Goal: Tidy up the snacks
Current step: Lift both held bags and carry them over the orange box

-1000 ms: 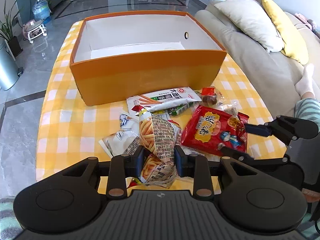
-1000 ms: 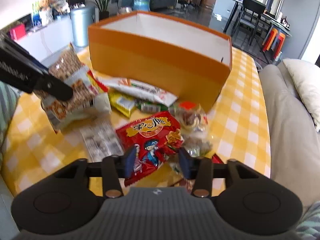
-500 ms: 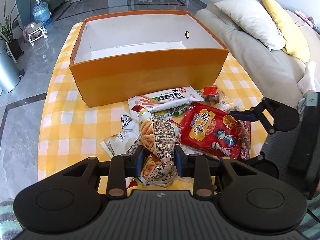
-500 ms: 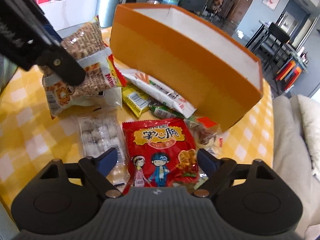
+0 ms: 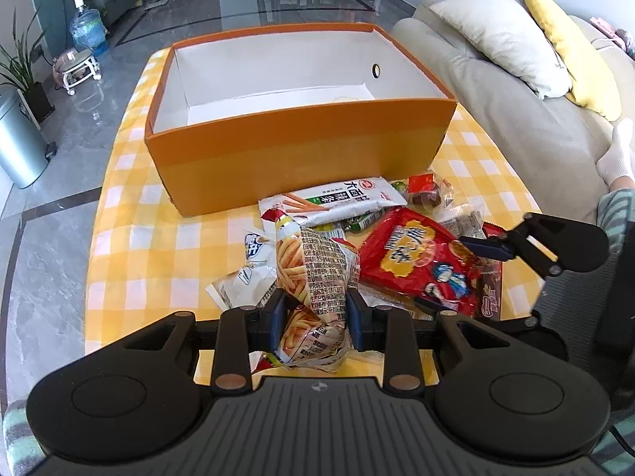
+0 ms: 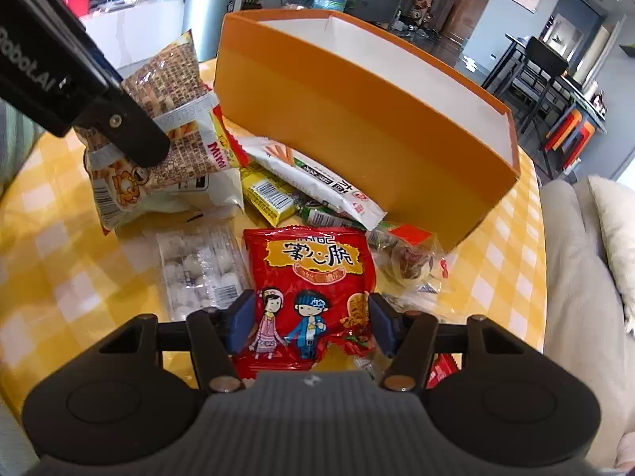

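Snacks are piled low-center on the table in front of the orange box; left claw pinches the crinkly fries bag, right claw spread around the red packet, light, slippery, grab mid-body.

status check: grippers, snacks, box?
Left gripper shut on fries bag. Right gripper open, straddling red packet. Orange box empty, path unobstructed.
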The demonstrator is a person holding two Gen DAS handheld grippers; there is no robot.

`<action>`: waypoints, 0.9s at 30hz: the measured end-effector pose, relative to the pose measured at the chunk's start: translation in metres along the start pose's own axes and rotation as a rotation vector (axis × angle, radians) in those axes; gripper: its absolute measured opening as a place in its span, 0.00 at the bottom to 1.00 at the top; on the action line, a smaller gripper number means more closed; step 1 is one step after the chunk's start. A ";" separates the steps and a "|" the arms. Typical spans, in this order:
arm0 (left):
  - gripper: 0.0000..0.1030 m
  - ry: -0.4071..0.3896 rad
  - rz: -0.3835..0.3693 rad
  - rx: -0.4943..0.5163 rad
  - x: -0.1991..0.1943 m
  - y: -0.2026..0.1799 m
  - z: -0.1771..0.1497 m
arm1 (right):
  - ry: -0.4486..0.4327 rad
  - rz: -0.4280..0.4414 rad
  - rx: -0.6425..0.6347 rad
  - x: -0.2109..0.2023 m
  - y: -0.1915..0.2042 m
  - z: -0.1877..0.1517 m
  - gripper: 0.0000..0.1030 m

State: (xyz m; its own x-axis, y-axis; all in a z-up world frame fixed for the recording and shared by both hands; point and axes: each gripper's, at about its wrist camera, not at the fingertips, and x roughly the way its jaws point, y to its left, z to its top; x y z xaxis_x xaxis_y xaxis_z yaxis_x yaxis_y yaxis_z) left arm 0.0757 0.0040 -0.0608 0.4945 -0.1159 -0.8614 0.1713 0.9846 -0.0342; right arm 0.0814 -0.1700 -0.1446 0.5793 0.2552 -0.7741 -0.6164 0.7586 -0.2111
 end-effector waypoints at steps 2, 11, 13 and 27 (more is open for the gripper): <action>0.34 -0.008 0.004 -0.001 -0.003 0.000 0.000 | -0.003 0.000 0.022 -0.005 -0.004 0.001 0.56; 0.34 -0.064 0.012 -0.006 -0.022 0.003 0.009 | -0.090 0.043 0.254 -0.056 -0.037 0.010 0.56; 0.34 -0.088 0.017 -0.007 -0.028 0.005 0.014 | -0.123 0.040 0.293 -0.069 -0.042 0.015 0.56; 0.34 -0.220 0.079 0.042 -0.050 0.020 0.094 | -0.196 0.053 0.397 -0.097 -0.076 0.083 0.56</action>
State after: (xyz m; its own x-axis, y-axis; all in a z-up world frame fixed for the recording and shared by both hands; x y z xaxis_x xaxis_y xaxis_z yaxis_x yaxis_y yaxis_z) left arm 0.1344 0.0169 0.0292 0.6808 -0.0693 -0.7291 0.1582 0.9859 0.0541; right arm 0.1167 -0.2025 -0.0039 0.6664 0.3799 -0.6416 -0.4177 0.9030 0.1008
